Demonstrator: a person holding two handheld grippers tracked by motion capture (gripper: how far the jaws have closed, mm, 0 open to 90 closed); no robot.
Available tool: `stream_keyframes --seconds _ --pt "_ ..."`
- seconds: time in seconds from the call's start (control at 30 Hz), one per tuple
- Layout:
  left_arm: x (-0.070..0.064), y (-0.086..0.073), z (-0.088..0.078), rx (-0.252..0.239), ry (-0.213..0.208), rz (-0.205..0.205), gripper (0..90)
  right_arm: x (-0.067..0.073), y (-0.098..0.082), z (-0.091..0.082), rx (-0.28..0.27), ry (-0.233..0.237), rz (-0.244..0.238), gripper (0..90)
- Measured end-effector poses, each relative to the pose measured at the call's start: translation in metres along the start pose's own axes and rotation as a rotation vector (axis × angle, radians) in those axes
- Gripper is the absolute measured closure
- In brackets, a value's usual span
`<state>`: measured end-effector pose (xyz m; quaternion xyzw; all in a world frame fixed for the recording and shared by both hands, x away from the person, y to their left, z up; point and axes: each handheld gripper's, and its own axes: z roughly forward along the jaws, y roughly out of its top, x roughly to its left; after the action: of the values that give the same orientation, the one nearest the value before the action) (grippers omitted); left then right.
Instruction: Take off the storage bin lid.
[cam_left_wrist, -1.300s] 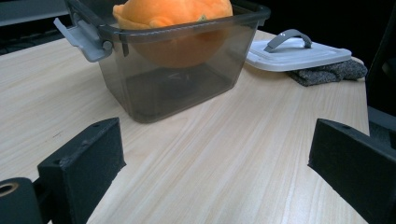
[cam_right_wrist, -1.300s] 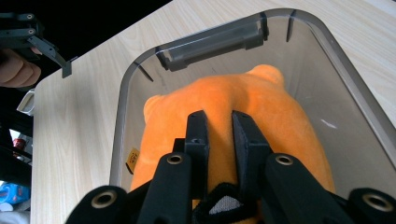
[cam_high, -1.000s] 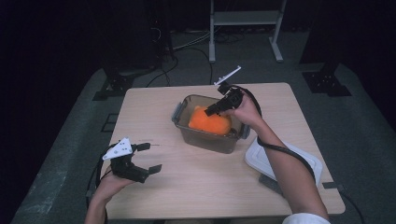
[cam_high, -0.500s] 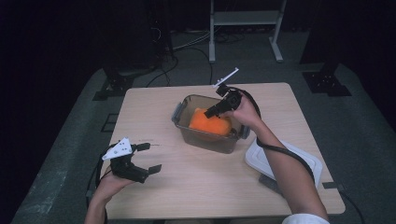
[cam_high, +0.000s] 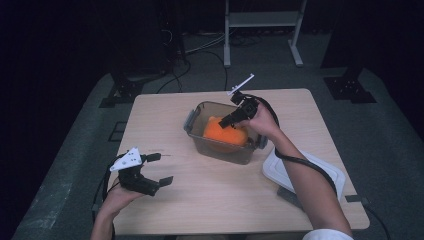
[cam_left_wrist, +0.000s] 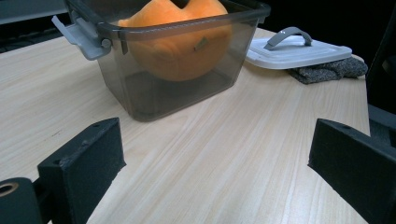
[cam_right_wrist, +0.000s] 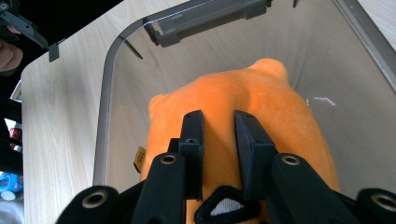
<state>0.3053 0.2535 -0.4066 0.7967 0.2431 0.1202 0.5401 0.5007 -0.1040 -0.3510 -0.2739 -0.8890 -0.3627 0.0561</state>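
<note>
A clear grey plastic box (cam_high: 225, 137) stands open near the middle of the wooden table (cam_high: 200, 205), its grey side latches hanging loose. Inside it lies one thing, an orange plush toy (cam_high: 225, 134), which takes up most of the floor of the box and rises to about the level of the rim in the left gripper view. The right gripper (cam_high: 231, 120) reaches down into the box from its far right corner; in the right gripper view its two jaws rest on the top of the toy (cam_right_wrist: 261, 107) with a narrow strip of orange fabric between them, and they have just been easing apart, so whether the pads still pinch the plush I cannot tell. The white lid (cam_high: 305, 172) with a grey handle lies flat to the right of the box, on a dark grey cloth (cam_left_wrist: 327, 71). The left gripper (cam_high: 157, 169) sits well to the left of the box, on the near side, jaws spread wide and holding nothing
</note>
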Motion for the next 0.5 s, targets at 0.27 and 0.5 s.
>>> stream_keyframes --seconds 0.27,0.5 --pt "-0.0007 0.0001 0.0009 0.001 -0.003 0.001 2.6 0.0006 -0.0013 -0.001 0.001 -0.002 0.003 71.6" --pt "-0.0007 0.0003 0.0011 0.001 -0.004 0.002 2.6 0.0008 -0.0035 0.0001 0.01 -0.011 0.0 70.7"
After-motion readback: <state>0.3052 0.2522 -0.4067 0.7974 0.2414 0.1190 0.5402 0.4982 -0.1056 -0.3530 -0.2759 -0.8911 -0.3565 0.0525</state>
